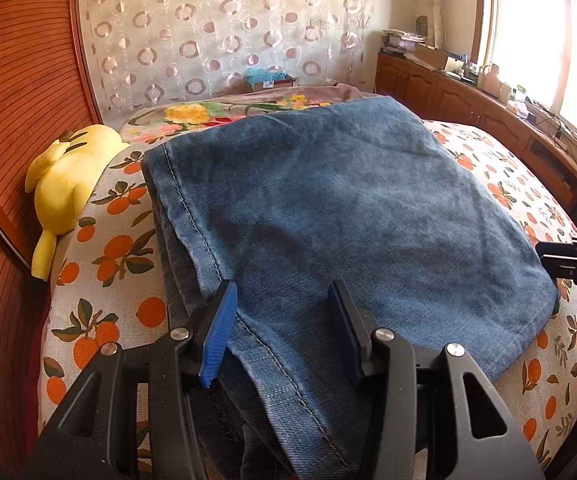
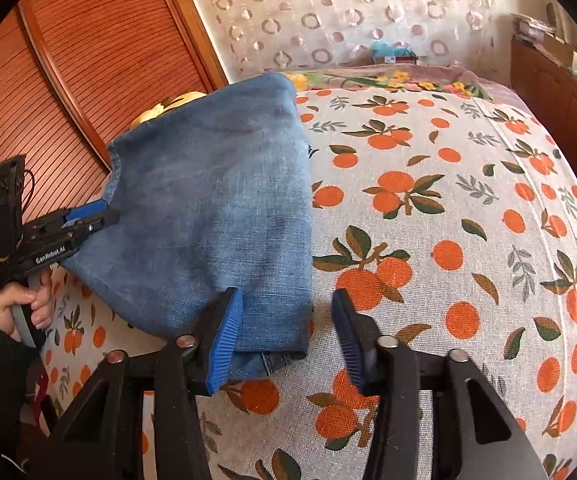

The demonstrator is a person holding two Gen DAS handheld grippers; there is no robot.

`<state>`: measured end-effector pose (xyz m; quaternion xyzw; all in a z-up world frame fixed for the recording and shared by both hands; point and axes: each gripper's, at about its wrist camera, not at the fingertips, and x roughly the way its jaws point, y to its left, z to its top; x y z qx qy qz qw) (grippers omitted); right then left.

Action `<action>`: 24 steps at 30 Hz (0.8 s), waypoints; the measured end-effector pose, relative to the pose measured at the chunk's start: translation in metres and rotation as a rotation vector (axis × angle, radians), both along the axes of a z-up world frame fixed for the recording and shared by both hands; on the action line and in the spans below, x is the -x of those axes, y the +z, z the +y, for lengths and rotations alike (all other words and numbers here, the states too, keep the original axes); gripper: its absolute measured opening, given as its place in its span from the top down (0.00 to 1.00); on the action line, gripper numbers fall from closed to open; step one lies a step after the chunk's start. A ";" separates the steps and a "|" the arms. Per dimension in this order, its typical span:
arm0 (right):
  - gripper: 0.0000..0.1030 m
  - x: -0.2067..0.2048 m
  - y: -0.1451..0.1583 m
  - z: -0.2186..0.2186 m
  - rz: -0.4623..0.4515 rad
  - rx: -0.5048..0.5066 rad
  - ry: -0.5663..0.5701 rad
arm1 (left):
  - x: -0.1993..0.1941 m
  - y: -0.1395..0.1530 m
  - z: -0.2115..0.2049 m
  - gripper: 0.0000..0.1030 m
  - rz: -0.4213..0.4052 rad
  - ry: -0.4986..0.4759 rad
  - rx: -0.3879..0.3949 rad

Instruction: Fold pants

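Blue jeans point(image 1: 328, 208), folded, lying on the bed point(image 2: 468, 200). Left gripper point(image 1: 284, 328) fingers point(image 1: 218, 332) released, apart, the near stitched edge of the jeans between them. Right gripper point(image 2: 288, 336) fingers point(image 2: 224, 336) released too, near corner of the jeans between them, not pressed.

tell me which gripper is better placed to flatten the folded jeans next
Left, probably. The left gripper sits over the middle of the jeans, denim between its open fingers. The right gripper is at their corner, half over the bedsheet.
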<state>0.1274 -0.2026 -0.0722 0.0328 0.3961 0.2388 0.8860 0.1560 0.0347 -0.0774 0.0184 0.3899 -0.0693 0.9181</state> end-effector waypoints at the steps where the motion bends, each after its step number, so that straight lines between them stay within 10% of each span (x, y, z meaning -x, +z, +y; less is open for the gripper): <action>1: 0.67 0.000 0.000 0.001 -0.002 0.004 0.013 | -0.001 0.001 -0.001 0.53 0.012 0.003 -0.005; 12: 0.92 -0.003 -0.001 0.002 -0.005 -0.041 0.066 | -0.043 0.084 -0.050 0.54 -0.030 -0.138 -0.047; 24: 0.92 0.000 -0.004 -0.002 -0.005 -0.066 0.068 | -0.157 0.067 -0.149 0.54 0.166 -0.277 -0.057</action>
